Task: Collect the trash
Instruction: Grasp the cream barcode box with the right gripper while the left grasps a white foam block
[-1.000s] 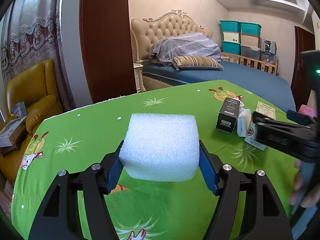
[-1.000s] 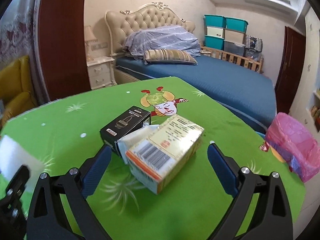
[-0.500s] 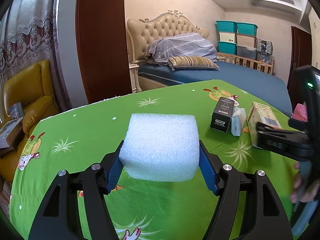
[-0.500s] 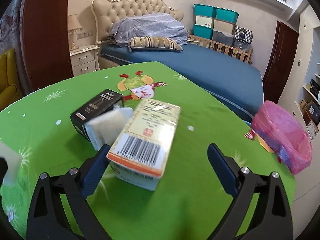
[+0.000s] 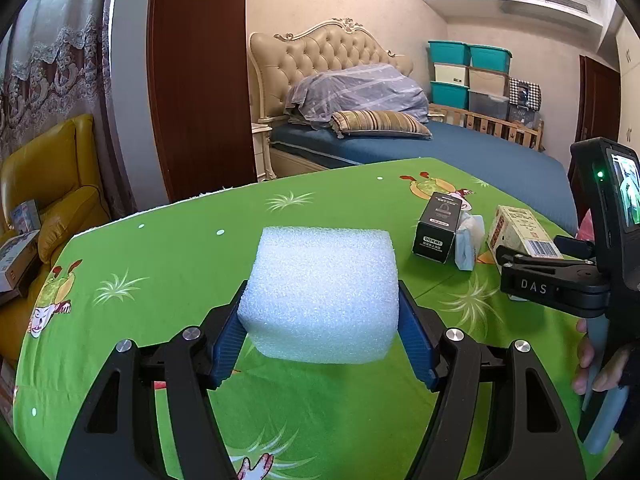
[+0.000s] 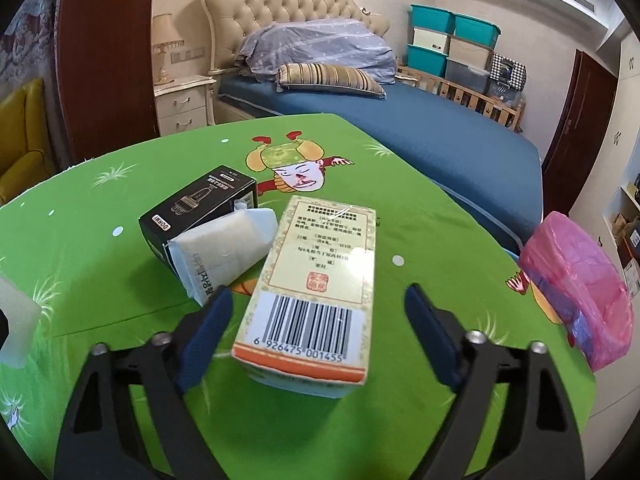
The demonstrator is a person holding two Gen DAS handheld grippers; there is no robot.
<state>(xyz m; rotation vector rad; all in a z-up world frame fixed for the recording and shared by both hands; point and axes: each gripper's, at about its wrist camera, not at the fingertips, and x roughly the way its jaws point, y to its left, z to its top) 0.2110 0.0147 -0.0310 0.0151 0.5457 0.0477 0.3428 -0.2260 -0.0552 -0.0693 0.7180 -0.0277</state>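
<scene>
1. The right gripper (image 6: 316, 320) is straddling the pale yellow cardboard carton with the barcode end (image 6: 316, 300), which is lying on the green cartoon-print tablecloth (image 6: 400, 184). The carton's long axis is running straight away from the tool, along the line the fingers point, with the barcode end facing the wrist camera.
2. The jaws are closing around the carton. The left blue pad (image 6: 206, 330) is sitting just beside the carton's left edge, while a strip of green cloth is still showing between the right blue pad (image 6: 432, 336) and the carton's right side, so the pads are not yet pressing.
3. This hand is angling the tool downward toward the table, and the carton is sitting a little left of centre between the fingers.
4. Just left of the carton, a light blue soft packet (image 6: 224, 256) is leaning against a black rectangular box (image 6: 200, 204); the left pad is passing close to the packet's near corner and could, I judge, catch it.
5. The pink plastic trash bag (image 6: 576, 284) is hanging off the table's right edge, nearer the right hand.
6. The left gripper (image 5: 320, 320) is clenching a white foam block (image 5: 320, 292) clear above the cloth, tilted gently downward, well left of the carton (image 5: 520, 232).
</scene>
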